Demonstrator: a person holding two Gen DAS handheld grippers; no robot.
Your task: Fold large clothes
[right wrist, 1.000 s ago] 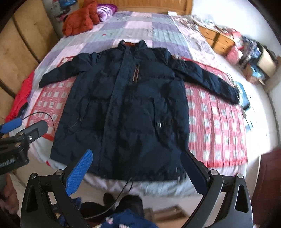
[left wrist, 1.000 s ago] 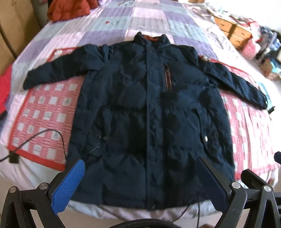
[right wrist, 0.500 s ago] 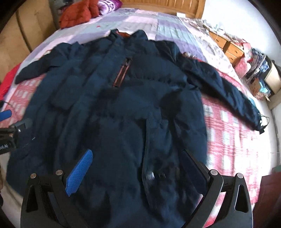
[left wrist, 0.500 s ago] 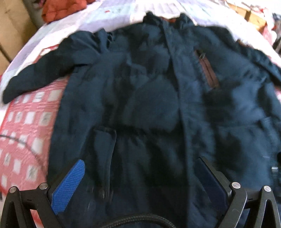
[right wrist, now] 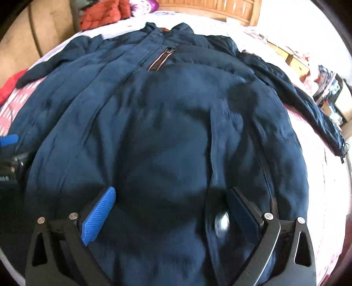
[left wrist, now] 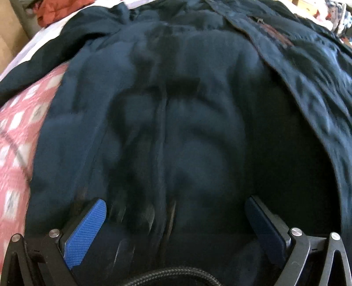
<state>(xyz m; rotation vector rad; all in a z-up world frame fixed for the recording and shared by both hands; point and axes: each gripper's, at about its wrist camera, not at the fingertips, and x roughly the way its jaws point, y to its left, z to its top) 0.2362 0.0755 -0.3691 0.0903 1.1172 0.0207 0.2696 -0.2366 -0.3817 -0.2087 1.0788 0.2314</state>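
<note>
A large navy padded jacket (right wrist: 167,123) lies front-up and spread flat on the bed, collar at the far end, both sleeves stretched out sideways. It fills the left wrist view too, jacket (left wrist: 176,114). My left gripper (left wrist: 176,222) hovers open low over the jacket's lower left part, near a pocket seam. My right gripper (right wrist: 171,215) is open just above the lower right part, beside a pocket with a metal snap (right wrist: 222,223). Nothing is between either pair of fingers. The left gripper (right wrist: 8,154) shows at the left edge of the right wrist view.
The bed carries a red-and-white checked cover (left wrist: 15,140) under the jacket. An orange-red garment (right wrist: 101,15) is heaped by the wooden headboard (right wrist: 211,8). Cluttered boxes and drawers (right wrist: 325,88) stand to the right of the bed.
Both grippers have moved forward and down from the foot of the bed to close above the jacket's lower half. The jacket itself has not shifted. Both stay open.
</note>
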